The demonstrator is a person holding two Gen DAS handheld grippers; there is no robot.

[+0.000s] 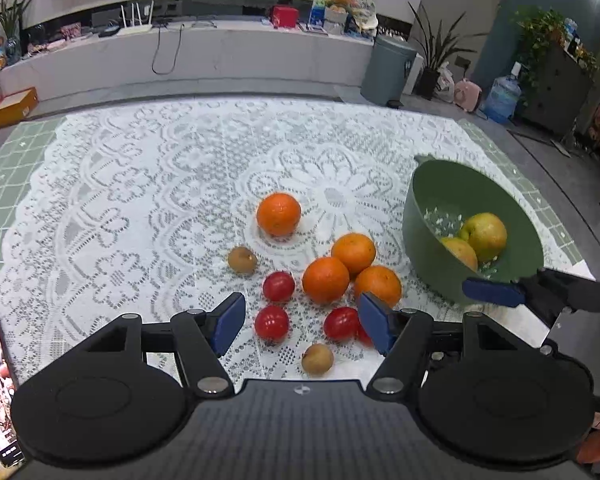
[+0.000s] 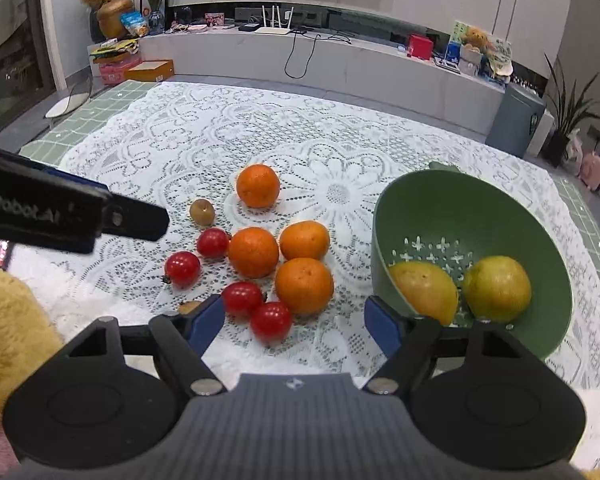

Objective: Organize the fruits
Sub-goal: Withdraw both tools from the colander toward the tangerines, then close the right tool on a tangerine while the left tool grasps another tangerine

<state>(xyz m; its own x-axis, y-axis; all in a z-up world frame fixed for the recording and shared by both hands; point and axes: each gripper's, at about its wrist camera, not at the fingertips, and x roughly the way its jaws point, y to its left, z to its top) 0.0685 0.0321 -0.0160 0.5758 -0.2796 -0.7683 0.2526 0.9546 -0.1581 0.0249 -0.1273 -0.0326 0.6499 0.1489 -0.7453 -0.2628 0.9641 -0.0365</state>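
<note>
Bowl: your green colander bowl [image 2: 428, 216] sits on the lace tablecloth [image 2: 180, 152], to the right of the loose fruit, tipped so its mouth faces you.
Bowl contents: two yellow-green fruits lie inside, the nearer one [image 2: 426, 290] against the front wall and the other [image 2: 497, 288] just beside it on the right; they rest over the cross-shaped drain holes.
Outside the bowl: four oranges remain on the cloth, three bunched together [image 2: 254, 252] and touching, one lone orange [image 2: 258, 185] set apart farther back.
Red fruit: four small red tomatoes [image 2: 271, 321] lie near the bunched oranges on their left and front.
Brown fruit: one small brown fruit [image 2: 202, 212] lies left of the lone orange; another [image 1: 317, 359] sits nearest you in the left wrist view.
Left gripper: your left gripper [image 1: 300, 322] stands wide apart above the red fruit, gripping nothing.
Right gripper: your right gripper [image 2: 296, 320] is spread wide and empty, one red tomato lying between its blue pads [image 2: 204, 322] without contact; its right finger is at the bowl's near rim.
</note>
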